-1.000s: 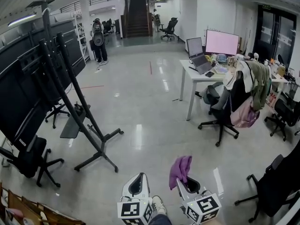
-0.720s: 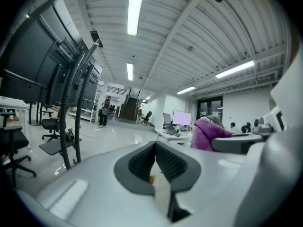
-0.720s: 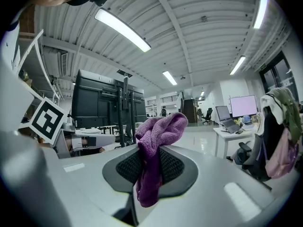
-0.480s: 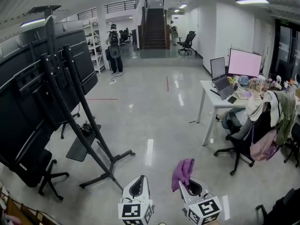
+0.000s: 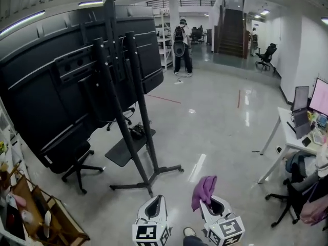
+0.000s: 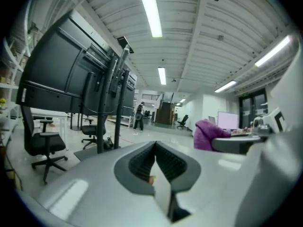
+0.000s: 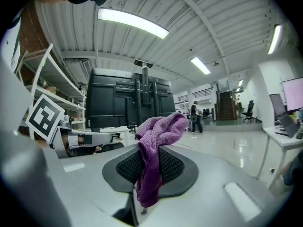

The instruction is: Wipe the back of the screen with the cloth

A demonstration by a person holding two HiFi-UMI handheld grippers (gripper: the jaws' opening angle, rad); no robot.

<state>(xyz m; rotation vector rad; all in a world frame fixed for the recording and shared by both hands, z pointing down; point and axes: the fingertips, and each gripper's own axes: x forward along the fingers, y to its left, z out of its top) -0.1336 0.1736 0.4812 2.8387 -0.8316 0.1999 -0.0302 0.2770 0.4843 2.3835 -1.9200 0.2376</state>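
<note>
The right gripper has its jaws closed on the purple cloth, pinching it near the middle so that a bunched fold stands above the jaw tips and a shorter tail hangs below them. Held that way, the raised fold would meet a surface first, which suits wiping. The left gripper sits just to the left of it at about the same height, jaws pressed together with nothing between them, so it looks like a spare hand rather than a working one. The screen is ahead of both claws and off to their left, well apart from the cloth. Its dark ribbed back is turned toward them, tilted on a floor stand whose two black uprights cross in front of the panel. An office chair is tucked under the screen's lower edge. Judging by that gap, the wiping has not begun. The cloth must first be carried forward and left, and the uprights will likely force the strokes to go around them.
</note>
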